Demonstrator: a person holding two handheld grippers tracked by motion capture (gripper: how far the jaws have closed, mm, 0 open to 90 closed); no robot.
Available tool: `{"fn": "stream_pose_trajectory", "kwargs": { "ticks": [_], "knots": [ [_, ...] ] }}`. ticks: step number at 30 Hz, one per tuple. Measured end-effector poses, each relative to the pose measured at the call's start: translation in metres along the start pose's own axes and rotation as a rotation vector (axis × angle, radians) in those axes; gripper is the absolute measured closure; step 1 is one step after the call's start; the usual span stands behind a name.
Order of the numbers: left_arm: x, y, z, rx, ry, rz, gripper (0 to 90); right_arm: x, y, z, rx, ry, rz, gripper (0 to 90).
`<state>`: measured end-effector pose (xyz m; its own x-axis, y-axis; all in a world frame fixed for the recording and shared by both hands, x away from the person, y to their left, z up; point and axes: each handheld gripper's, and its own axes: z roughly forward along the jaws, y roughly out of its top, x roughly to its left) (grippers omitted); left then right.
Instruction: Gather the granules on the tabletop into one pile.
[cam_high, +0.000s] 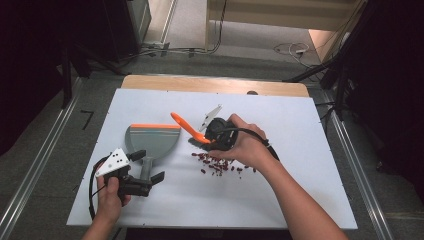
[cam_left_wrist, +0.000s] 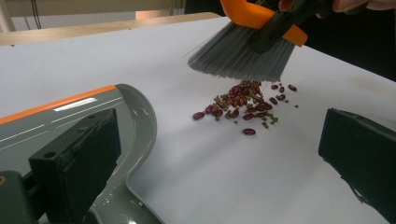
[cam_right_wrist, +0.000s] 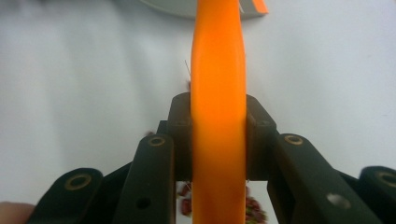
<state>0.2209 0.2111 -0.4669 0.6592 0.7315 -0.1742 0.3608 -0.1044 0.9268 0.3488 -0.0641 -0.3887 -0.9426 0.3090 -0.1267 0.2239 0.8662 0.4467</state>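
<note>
While the right gripper (cam_high: 212, 136) clamps the brush (cam_left_wrist: 243, 49) above the unswept beans (cam_left_wrist: 245, 102), the left gripper (cam_high: 145, 167) gapes around the dustpan (cam_high: 152, 140) handle, ungrasped.

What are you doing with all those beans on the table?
A person is sweeping up. The right gripper is clamped on an orange-handled brush, its bristles just above a pile of red beans. The left gripper, open, sits astride the handle of a grey dustpan lying flat on the white table.
</note>
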Motion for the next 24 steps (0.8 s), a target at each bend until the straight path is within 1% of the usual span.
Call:
{"fn": "stream_pose_trajectory", "kwargs": {
  "ticks": [1,2,3,4,5,6,8,10,11,12,13,15,16,17,18,19,21,24],
  "knots": [
    [0.000,0.000,0.000,0.000,0.001,0.000,0.0,0.003,0.003,0.001,0.010,0.021,0.033,68.4],
    [0.000,0.000,0.000,-0.002,0.000,-0.001,0.0,0.006,0.008,0.006,0.019,0.079,0.082,68.4],
    [0.000,0.000,0.000,-0.003,0.000,0.001,0.0,0.008,0.010,0.009,0.016,0.098,0.111,68.5],
    [0.000,0.000,0.000,-0.003,0.000,0.001,0.0,0.008,0.010,0.009,0.016,0.098,0.111,68.5],
    [0.000,0.000,-0.001,-0.003,0.001,0.000,0.0,0.010,0.012,0.012,0.019,0.128,0.135,68.5],
    [0.000,0.000,-0.001,-0.003,0.002,0.001,0.0,0.012,0.015,0.017,0.029,0.159,0.180,68.5],
    [0.001,0.000,-0.002,-0.005,0.002,0.000,0.0,0.012,0.018,0.025,0.030,0.209,0.235,68.5],
    [0.001,0.000,-0.002,-0.006,0.003,-0.002,0.0,0.011,0.018,0.034,0.045,0.280,0.326,68.5],
    [0.001,0.000,-0.002,-0.006,0.004,-0.002,0.0,0.010,0.018,0.038,0.049,0.297,0.374,68.5],
    [0.001,0.000,-0.003,-0.009,0.003,-0.003,0.0,0.009,0.017,0.043,0.055,0.308,0.411,68.5],
    [0.001,0.000,-0.003,-0.009,0.003,-0.003,0.0,0.008,0.016,0.049,0.063,0.311,0.433,68.4],
    [0.002,0.000,-0.003,-0.008,0.003,-0.002,0.0,0.004,0.010,0.059,0.058,0.337,0.501,68.4],
    [0.002,0.000,-0.003,-0.008,0.004,-0.003,0.0,0.001,0.006,0.064,0.058,0.345,0.520,68.4],
    [0.002,0.000,-0.003,-0.008,0.004,-0.002,0.0,-0.004,0.000,0.070,0.052,0.313,0.546,68.6],
    [0.002,0.000,-0.003,-0.008,0.004,-0.002,0.0,-0.004,0.000,0.070,0.052,0.313,0.546,68.6],
    [0.002,0.000,-0.003,-0.008,0.004,-0.002,0.0,-0.008,-0.004,0.071,0.041,0.313,0.569,68.6],
    [0.001,0.000,-0.003,-0.006,0.004,-0.003,0.0,-0.015,-0.010,0.073,0.039,0.300,0.590,68.4],
    [0.000,0.000,-0.002,-0.002,0.003,-0.001,0.0,-0.020,-0.018,0.074,0.043,0.285,0.615,68.0]
  ]
}}
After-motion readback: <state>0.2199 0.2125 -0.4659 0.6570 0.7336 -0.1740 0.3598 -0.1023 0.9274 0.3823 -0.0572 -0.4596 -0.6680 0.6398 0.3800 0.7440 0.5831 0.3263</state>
